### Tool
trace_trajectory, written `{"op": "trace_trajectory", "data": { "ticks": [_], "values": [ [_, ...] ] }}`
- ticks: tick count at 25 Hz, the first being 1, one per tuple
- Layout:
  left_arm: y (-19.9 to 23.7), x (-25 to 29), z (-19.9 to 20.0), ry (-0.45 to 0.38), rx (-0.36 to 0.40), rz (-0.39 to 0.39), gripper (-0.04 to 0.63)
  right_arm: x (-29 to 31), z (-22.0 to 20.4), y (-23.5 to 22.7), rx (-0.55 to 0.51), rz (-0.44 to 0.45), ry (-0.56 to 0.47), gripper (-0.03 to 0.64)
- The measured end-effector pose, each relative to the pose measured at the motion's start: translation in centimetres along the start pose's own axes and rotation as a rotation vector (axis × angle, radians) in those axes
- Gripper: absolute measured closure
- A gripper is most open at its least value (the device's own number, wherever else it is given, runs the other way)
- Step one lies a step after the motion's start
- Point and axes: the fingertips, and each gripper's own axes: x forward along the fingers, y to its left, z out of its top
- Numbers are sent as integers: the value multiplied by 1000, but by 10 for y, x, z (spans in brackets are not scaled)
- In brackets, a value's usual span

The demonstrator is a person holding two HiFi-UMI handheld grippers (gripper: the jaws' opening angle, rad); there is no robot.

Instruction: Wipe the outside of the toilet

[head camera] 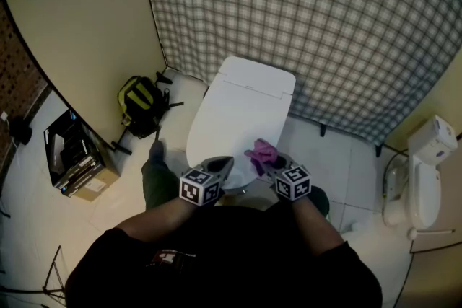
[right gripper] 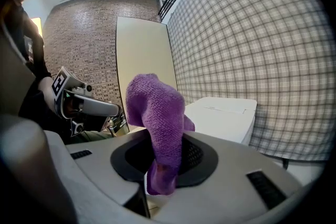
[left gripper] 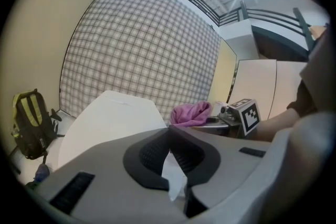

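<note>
The white toilet (head camera: 242, 108) stands below me with its lid down. My right gripper (head camera: 266, 164) hovers over the front right of the lid, shut on a purple cloth (head camera: 261, 153) that bunches up out of its jaws. In the right gripper view the cloth (right gripper: 157, 113) fills the jaws, with the toilet (right gripper: 223, 118) beyond it. My left gripper (head camera: 219, 169) is just beside it, over the lid's front edge, with its jaws shut and nothing in them (left gripper: 169, 132). The left gripper view also shows the cloth (left gripper: 190, 113) and the lid (left gripper: 107, 123).
A plaid curtain (head camera: 325, 25) hangs behind the toilet. A black and yellow backpack (head camera: 141, 106) lies on the floor to its left, and a box of items (head camera: 76, 159) sits further left. Another white fixture (head camera: 426, 169) stands at the right wall.
</note>
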Motion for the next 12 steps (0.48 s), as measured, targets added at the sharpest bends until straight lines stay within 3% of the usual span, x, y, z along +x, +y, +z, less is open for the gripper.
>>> {"op": "trace_trajectory", "data": {
  "ticks": [12],
  "values": [
    [-1,1,4,-1,3,-1,600,-1,-1,-1,-9,2,4,537]
  ]
}}
